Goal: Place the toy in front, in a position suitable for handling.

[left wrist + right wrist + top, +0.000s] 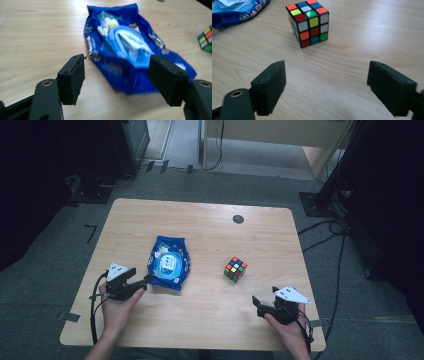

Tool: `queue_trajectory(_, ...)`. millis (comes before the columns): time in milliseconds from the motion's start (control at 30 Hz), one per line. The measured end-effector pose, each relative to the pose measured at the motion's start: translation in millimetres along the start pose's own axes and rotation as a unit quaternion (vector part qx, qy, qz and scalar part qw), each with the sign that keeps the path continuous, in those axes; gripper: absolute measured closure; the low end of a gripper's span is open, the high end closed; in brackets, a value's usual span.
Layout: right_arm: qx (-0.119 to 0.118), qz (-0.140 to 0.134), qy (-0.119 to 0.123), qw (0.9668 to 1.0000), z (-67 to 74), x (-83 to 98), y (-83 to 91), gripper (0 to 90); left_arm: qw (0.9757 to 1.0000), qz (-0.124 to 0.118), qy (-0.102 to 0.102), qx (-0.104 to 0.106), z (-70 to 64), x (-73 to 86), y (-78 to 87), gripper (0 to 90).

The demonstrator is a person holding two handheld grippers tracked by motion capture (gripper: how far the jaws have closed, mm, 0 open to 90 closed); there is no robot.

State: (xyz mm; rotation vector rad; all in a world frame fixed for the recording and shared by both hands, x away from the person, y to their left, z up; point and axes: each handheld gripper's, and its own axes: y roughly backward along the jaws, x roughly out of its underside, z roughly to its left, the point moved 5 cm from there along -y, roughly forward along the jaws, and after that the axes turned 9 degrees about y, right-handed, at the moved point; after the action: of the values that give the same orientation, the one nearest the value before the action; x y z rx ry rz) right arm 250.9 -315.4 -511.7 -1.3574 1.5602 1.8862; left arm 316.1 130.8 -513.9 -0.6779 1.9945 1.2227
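Observation:
A blue wet-wipe packet (169, 262) with a white lid lies flat on the wooden table (200, 220), left of centre. My left gripper (145, 282) sits at the packet's near left corner. In the left gripper view the jaws of this gripper (117, 72) stand wide open, with the packet (125, 47) just beyond them and no pad pressing on it. A scrambled colour cube (235, 269) stands right of centre. My right gripper (264, 297) is nearer the front edge, open and empty (327, 80), with the cube (308, 23) some way ahead of it.
A small dark round disc (238, 219) lies near the table's far edge. Black stands (320, 202) and cables (335, 230) are on the floor to the right, and more dark gear stands at the back left. The cube (206, 37) shows at the right edge of the left gripper view.

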Motion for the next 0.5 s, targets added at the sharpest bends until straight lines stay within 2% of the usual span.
queue_trajectory(33, -0.004, -0.002, 0.009, 1.0, 2.5, -6.7, -3.8, 14.5, 1.0, 0.005, -0.006, -0.004, 5.1, 6.7, 3.9, 28.7)
queue_trajectory(67, -0.005, -0.003, 0.014, 0.9999, 3.7, -10.0, -6.3, 14.3, 1.0, 0.007, -0.005, -0.005, 7.7, 9.8, 5.1, 28.4)
queue_trajectory(200, -0.011, -0.003, 0.029, 0.9995, 8.1, -22.0, -21.0, 11.5, 0.9997, 0.014, -0.012, -0.012, 17.9, 17.5, 10.9, 28.1)
queue_trajectory(400, -0.027, 0.003, 0.027, 0.9993, 11.1, -36.9, -50.0, 8.1, 0.9994, 0.025, -0.023, -0.011, 29.7, 25.8, 16.0, 26.2)
queue_trajectory(500, -0.021, 0.012, 0.028, 0.9993, 10.7, -41.1, -65.7, 7.6, 0.9996, 0.027, -0.011, -0.006, 32.3, 27.1, 15.3, 25.9)
